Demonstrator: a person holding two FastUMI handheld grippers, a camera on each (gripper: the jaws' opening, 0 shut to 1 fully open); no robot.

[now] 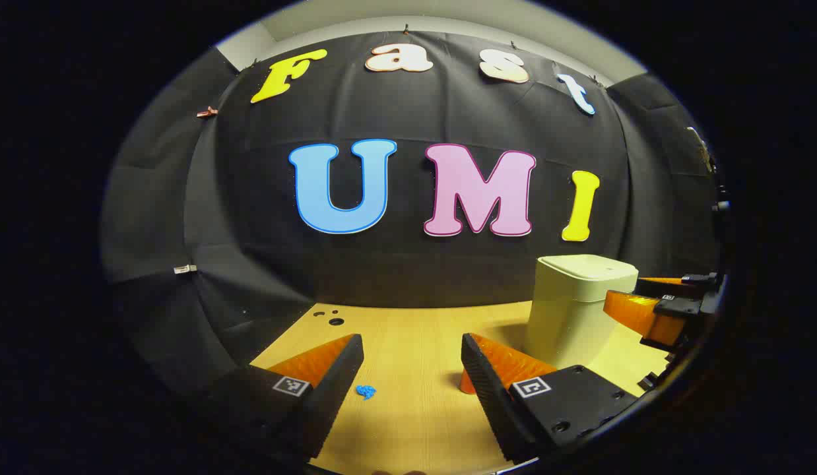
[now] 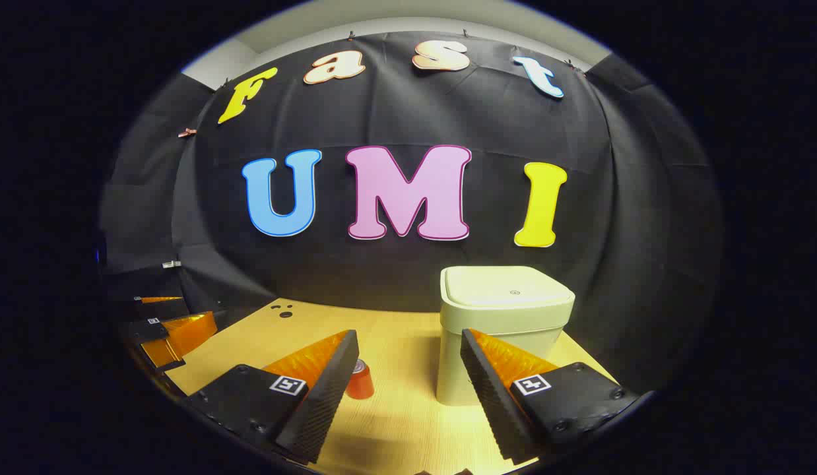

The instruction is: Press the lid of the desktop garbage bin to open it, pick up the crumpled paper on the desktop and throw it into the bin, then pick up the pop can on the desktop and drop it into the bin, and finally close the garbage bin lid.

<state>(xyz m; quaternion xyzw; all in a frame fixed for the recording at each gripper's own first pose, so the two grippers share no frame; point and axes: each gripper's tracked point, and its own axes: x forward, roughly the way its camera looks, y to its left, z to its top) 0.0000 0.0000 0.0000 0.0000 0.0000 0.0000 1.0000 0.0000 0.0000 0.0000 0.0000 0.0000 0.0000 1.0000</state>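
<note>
Garbage bin (image 2: 504, 330) upright on wooden surface (image 2: 395, 422), lid (image 2: 504, 290) closed. Pop can (image 2: 360, 382) left of bin, apart. Blue crumpled paper (image 1: 365, 391) on surface. Left tool (image 1: 412, 379) released, empty. Right tool (image 2: 408, 376) released, empty.

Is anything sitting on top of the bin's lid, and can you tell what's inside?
Nothing rests on the garbage bin: its lid is bare apart from a small mark near the middle. The lid is shut, so the inside is hidden. Behind the bin hangs the booth's black cloth wall.
</note>
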